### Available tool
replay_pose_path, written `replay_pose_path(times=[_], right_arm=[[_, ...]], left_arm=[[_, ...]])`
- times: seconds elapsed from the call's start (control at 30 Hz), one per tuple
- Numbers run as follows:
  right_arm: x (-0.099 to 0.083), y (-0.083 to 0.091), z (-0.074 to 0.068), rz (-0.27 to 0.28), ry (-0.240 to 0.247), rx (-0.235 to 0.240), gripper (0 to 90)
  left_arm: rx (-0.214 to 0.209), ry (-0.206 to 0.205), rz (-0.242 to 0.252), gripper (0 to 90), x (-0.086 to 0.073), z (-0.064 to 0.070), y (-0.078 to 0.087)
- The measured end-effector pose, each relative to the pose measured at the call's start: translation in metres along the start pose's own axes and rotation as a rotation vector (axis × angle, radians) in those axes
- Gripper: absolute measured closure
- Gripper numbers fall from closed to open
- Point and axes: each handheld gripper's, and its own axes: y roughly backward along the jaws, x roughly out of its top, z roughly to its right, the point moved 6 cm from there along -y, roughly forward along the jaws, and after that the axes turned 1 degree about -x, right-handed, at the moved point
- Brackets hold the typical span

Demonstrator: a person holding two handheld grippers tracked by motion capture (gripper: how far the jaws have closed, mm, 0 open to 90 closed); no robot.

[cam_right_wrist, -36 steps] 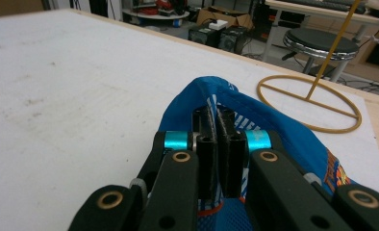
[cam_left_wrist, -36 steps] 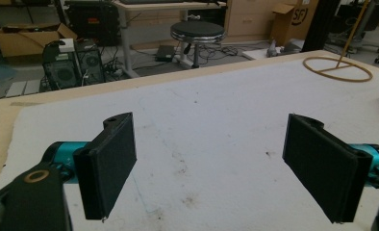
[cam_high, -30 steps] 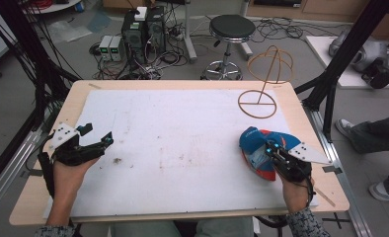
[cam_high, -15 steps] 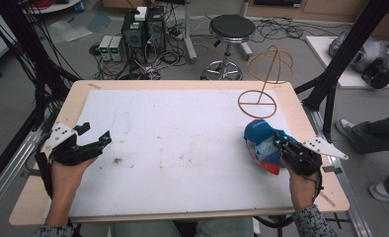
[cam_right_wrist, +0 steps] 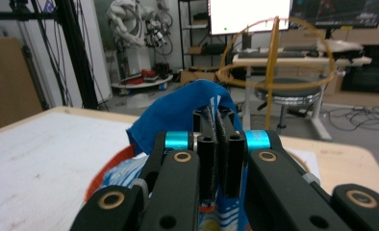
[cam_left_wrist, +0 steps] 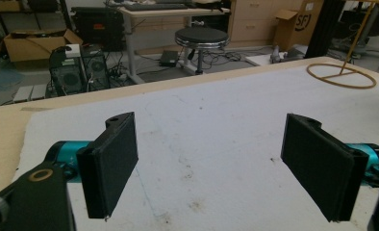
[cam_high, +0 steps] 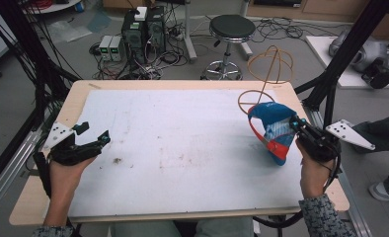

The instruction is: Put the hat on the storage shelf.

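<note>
A blue cap [cam_high: 271, 129] with a red brim and white stripes hangs lifted above the right side of the white table mat [cam_high: 182, 148]. My right gripper [cam_high: 297, 125] is shut on its fabric. In the right gripper view the jaws are pressed together on the blue cloth [cam_right_wrist: 183, 110]. My left gripper [cam_high: 94, 135] rests at the table's left edge, open and empty. In the left gripper view its two black pads [cam_left_wrist: 111, 159] stand wide apart over the mat [cam_left_wrist: 211, 144].
A yellow wire stand [cam_high: 266, 69] with a round base ring rises at the table's back right corner, just behind the cap; its ring [cam_left_wrist: 340, 76] lies on the wood. A stool [cam_high: 231, 29] and computer boxes [cam_high: 143, 29] sit on the floor beyond.
My right gripper has lifted the cap off the mat and carried it a little back, toward the wire stand. The left gripper has stayed put.
</note>
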Motion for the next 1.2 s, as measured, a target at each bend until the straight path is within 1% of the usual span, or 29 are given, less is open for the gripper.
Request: replay_pose_path(times=[0.2,0.27,0.33,0.4,0.47,0.57,0.67,0.7,0.73,0.8,0.83,0.87,0.9,0.97,1.03,1.07,1.13,1.2], right_arm=[[0.024,-0.001,0.005,0.048,0.016,-0.022,88.4],[0.032,0.0,0.008,0.056,0.021,-0.032,88.4],[0.039,0.0,0.011,0.074,0.018,-0.04,88.4],[0.048,0.0,0.018,0.089,0.004,-0.058,88.4],[0.051,0.0,0.02,0.092,-0.005,-0.06,88.4],[0.06,0.0,0.027,0.108,-0.001,-0.082,88.4],[0.07,-0.003,0.033,0.115,0.02,-0.104,88.4],[0.074,-0.003,0.034,0.114,0.019,-0.108,88.4],[0.081,-0.004,0.037,0.123,0.025,-0.119,88.4],[0.084,-0.005,0.038,0.125,0.025,-0.123,88.4],[0.087,-0.006,0.039,0.132,0.027,-0.124,88.3],[0.095,-0.008,0.04,0.141,0.035,-0.134,88.3],[0.095,-0.008,0.04,0.141,0.035,-0.134,88.4],[0.101,-0.01,0.041,0.147,0.033,-0.139,88.4],[0.11,-0.015,0.045,0.158,0.032,-0.15,88.4],[0.11,-0.015,0.045,0.158,0.032,-0.15,88.4],[0.119,-0.022,0.047,0.162,0.034,-0.162,88.4],[0.122,-0.025,0.048,0.164,0.036,-0.166,88.4]], left_arm=[[-0.002,0.001,0.004,20.6,0.001,0.0,0.001],[-0.002,-0.001,0.007,20.7,0.002,0.0,0.001],[-0.002,-0.001,0.006,20.7,0.002,0.0,0.001],[-0.002,0.001,0.005,20.7,0.001,0.0,0.0],[-0.003,0.0,0.003,20.7,0.001,0.0,0.0],[-0.005,-0.001,0.004,20.7,0.001,0.0,-0.001],[-0.003,0.001,0.001,20.7,0.001,0.0,-0.001],[-0.002,0.001,0.001,20.7,0.0,0.0,-0.001],[-0.002,0.001,0.0,20.6,0.0,0.0,-0.001],[-0.003,0.001,0.001,20.7,0.0,0.0,-0.001],[-0.003,0.001,0.001,20.7,0.001,0.0,-0.001],[-0.003,0.001,0.001,20.6,0.001,0.0,-0.001],[-0.002,0.001,0.001,20.6,0.0,0.0,-0.001],[-0.004,0.002,-0.001,20.7,0.0,0.0,-0.001],[-0.006,0.0,0.0,20.7,0.0,0.001,-0.001],[-0.007,0.001,0.003,20.7,0.001,0.001,-0.001],[-0.007,0.001,0.004,20.7,0.002,0.001,-0.001],[-0.007,0.003,0.004,20.6,0.002,0.001,-0.001]])
